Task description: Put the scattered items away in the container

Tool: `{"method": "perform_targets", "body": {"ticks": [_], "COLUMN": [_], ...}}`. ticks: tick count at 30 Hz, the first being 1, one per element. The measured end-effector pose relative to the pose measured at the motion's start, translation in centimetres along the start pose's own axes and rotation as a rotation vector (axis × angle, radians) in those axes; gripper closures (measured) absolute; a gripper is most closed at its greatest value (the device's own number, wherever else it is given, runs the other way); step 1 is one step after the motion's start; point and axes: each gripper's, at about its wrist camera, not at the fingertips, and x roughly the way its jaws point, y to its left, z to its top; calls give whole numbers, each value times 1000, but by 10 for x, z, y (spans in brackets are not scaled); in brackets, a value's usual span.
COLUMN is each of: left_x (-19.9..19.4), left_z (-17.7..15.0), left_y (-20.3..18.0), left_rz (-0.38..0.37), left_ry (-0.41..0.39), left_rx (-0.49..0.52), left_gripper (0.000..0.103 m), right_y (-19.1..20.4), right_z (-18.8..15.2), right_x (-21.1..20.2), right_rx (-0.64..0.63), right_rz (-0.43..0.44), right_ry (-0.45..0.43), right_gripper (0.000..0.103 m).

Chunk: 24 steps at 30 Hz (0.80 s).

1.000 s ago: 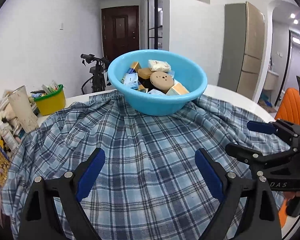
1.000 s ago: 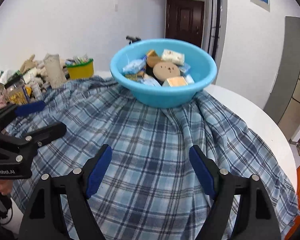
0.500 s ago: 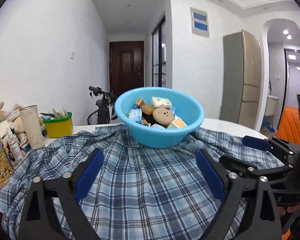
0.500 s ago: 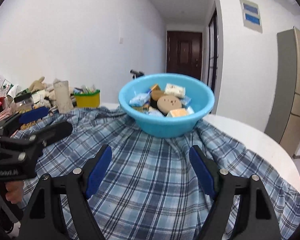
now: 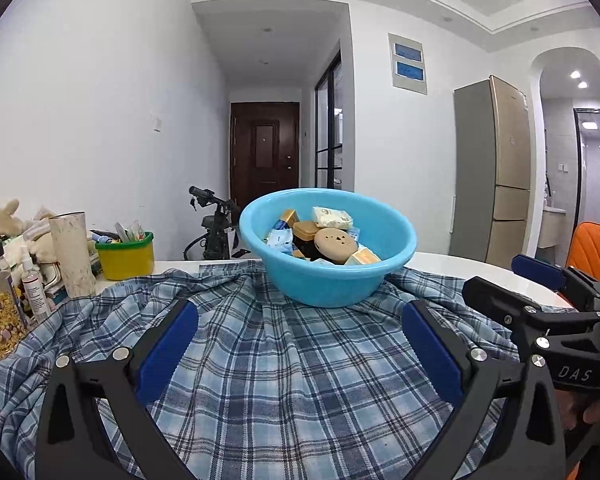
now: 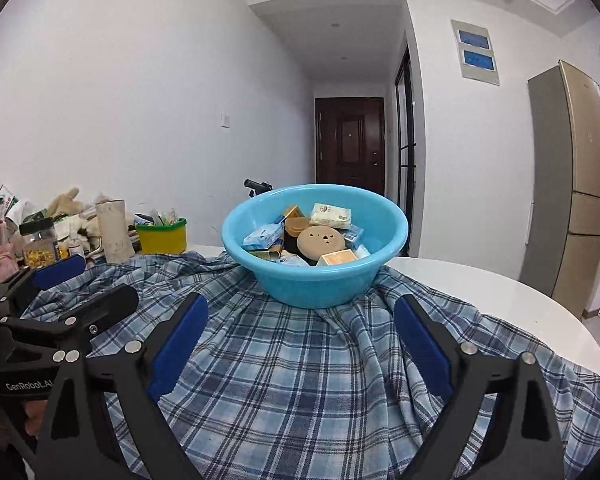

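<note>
White-walled room, hallway and dark door behind; a white round table (image 6: 500, 296) carries a blue plaid cloth (image 5: 292, 364). The light-blue basin (image 5: 328, 280) stands on the cloth dead ahead of both grippers, holding small boxes, packets and a round tan case (image 6: 321, 241); no loose item shows on the cloth. Left gripper (image 5: 300, 344) and right gripper (image 6: 300, 340) hang side by side, about equally near, jaws spread wide and empty. Against a second ago, both cameras have tilted upward: more ceiling shows, the basin sits lower in view.
</note>
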Motion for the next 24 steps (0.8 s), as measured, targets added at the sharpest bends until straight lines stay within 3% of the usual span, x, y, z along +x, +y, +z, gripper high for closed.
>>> {"method": "perform_targets", "body": {"ticks": [11,24], "left_x": [4,16], "left_z": [-14,-20], "left_y": [-3,4], "left_rz": [46,48], "left_ry": [-13,47], "left_rx": [31,-21], "left_gripper": [0,0], "right_y": [-4,-10], "right_z": [-16,-18], "right_x": [2,11], "right_rx": [-5,15], "right_rz": [-39,-56], "right_ry": [-26,35], "right_gripper": [5,2]}}
